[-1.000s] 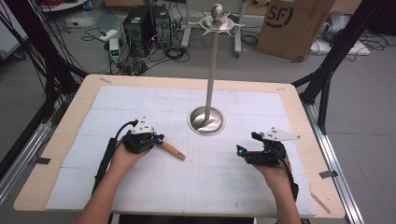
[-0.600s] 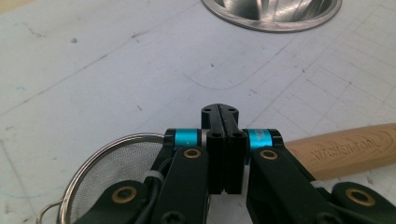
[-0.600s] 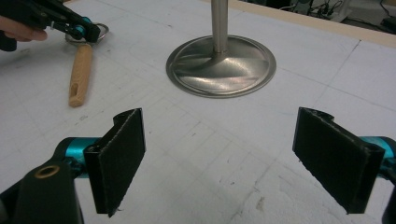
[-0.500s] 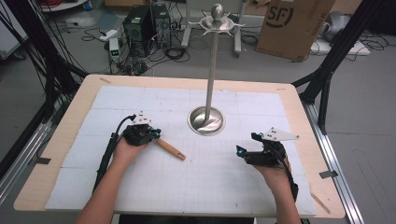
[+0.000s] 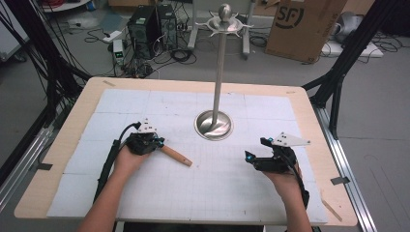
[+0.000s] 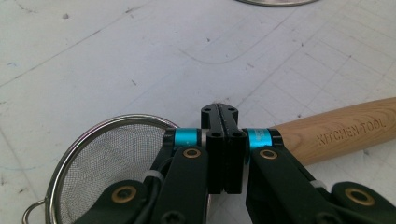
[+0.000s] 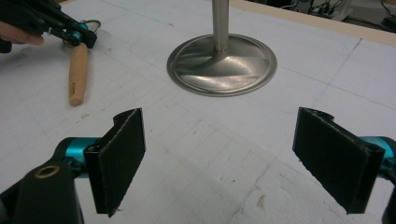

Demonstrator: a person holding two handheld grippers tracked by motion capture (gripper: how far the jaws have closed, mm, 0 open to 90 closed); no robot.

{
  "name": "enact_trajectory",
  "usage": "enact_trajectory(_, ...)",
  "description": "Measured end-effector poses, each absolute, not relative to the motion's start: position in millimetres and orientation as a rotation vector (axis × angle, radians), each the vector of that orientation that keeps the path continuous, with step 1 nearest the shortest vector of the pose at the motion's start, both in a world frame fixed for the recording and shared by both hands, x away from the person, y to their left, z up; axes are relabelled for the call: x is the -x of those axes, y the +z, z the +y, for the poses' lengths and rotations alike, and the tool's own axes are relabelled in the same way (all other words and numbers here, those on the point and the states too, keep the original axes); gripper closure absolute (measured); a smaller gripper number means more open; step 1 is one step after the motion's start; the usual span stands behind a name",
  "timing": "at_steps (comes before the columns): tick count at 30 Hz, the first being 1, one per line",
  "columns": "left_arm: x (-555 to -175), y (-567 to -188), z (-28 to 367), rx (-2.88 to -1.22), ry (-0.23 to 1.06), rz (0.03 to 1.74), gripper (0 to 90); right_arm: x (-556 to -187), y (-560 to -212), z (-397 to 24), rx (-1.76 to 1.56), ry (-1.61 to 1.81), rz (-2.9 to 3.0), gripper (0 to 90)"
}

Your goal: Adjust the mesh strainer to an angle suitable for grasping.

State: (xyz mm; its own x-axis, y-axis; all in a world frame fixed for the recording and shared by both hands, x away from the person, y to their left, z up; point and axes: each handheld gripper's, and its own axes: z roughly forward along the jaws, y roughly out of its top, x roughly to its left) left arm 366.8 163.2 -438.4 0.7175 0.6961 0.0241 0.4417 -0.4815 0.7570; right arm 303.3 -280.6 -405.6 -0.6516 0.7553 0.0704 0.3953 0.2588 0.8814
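A strainer is laid on the counter, left of centre, with its handle pointed toward the middle. The stand is set behind it and to its right, near the centre. The left claw is placed, apparently, where handle meets bowl; the right claw is kept well apart, at the right.

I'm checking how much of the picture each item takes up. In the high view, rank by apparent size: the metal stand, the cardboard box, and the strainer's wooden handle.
1. Metal stand, the tallest.
2. Cardboard box; it lies farther back and is cut by the frame edge, so its rank is unsure.
3. Wooden handle, clearly smallest.
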Motion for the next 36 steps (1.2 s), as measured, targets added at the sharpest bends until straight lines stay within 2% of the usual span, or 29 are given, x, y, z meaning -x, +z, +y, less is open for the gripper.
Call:
enact_trajectory(16,-341,-436,177,-2.188,0.433,0.844,89.8,-303,-406,-279,-1.05,1.351,2.176,16.0)
enact_trajectory(36,-301,-440,203,-2.133,0.414,0.85,89.7,-303,-407,-277,-1.036,1.345,2.187,16.1)
